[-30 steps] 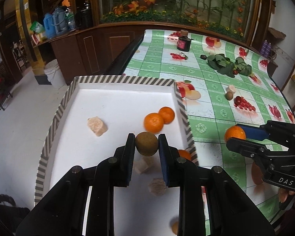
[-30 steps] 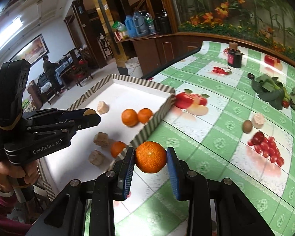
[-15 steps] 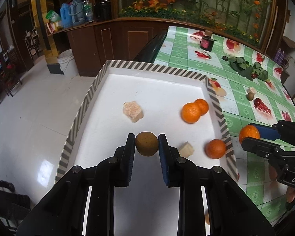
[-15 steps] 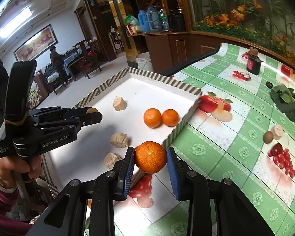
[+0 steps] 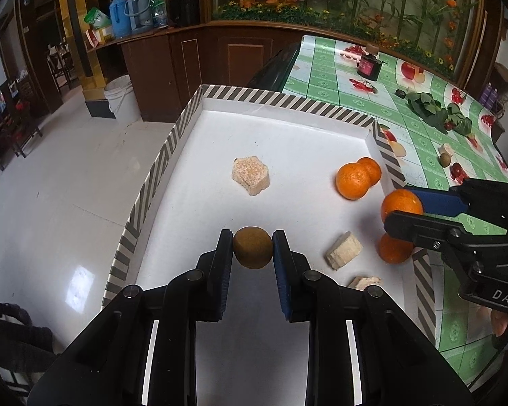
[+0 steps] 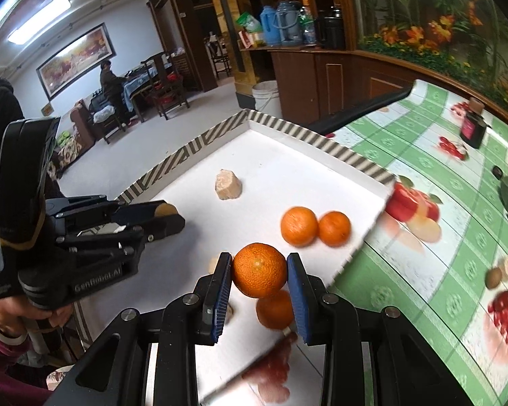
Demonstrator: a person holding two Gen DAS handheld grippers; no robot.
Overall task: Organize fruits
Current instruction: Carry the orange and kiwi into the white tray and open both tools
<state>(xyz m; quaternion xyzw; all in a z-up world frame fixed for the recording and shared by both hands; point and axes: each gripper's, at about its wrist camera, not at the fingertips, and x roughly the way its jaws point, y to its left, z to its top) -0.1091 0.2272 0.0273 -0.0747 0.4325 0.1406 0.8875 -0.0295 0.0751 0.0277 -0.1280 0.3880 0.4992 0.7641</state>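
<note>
Since both tools are loaded, we've got the left tool (image 5: 253, 248) clamping a kiwi (image 5: 253, 247) over the tray's (image 5: 281, 99) middle, while the right tool (image 6: 259, 270) squeezes an orange (image 6: 259, 269) just above the tray's near-right edge, right over another orange (image 6: 275, 308).

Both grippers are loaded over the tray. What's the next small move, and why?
Probably lower the right gripper slightly and release its orange into the tray: it hangs just inside the rim, directly above another orange, so nudge toward bare white floor first.

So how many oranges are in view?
4: one in the right gripper, two touching near the tray's far right wall, one beneath the held one.
</note>
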